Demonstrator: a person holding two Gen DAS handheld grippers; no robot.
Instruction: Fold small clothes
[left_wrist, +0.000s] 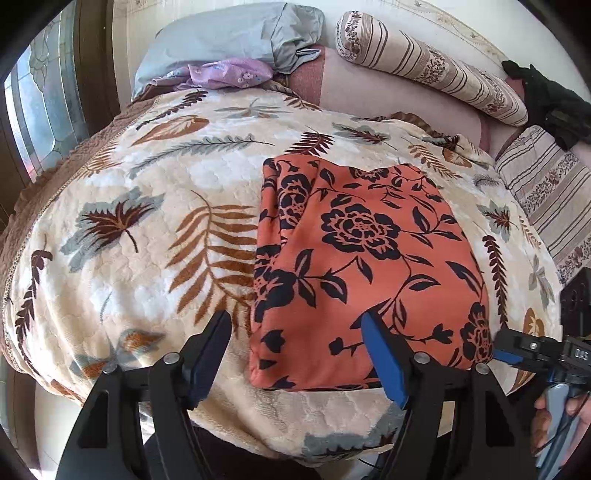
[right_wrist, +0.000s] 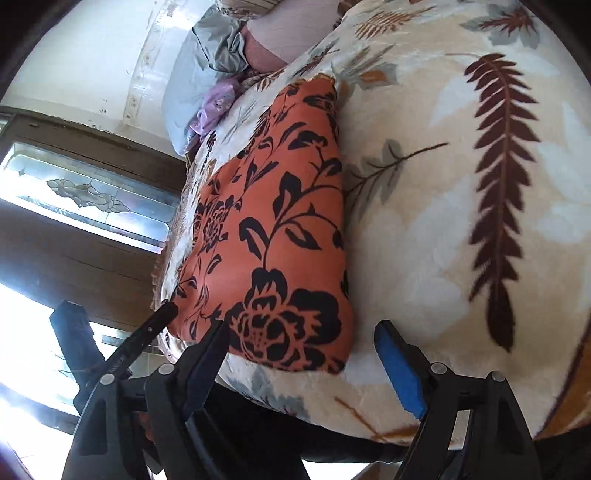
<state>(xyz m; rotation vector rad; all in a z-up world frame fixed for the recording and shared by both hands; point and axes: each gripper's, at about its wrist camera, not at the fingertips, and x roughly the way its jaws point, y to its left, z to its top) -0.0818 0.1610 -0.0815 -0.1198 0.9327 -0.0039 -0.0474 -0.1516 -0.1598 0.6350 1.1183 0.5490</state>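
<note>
An orange-red garment printed with black flowers lies folded into a rough rectangle on a cream blanket with leaf patterns. My left gripper hovers open over the garment's near left corner, one finger beside the cloth and one above it, gripping nothing. In the right wrist view the same garment stretches away from my right gripper, which stands open at its near right corner with nothing pinched. One finger of the right gripper shows at the cloth's right edge, held by a hand.
A grey quilt and a purple cloth lie at the bed's far end. Striped bolsters and a black item sit at the far right. A wooden door with patterned glass stands left of the bed.
</note>
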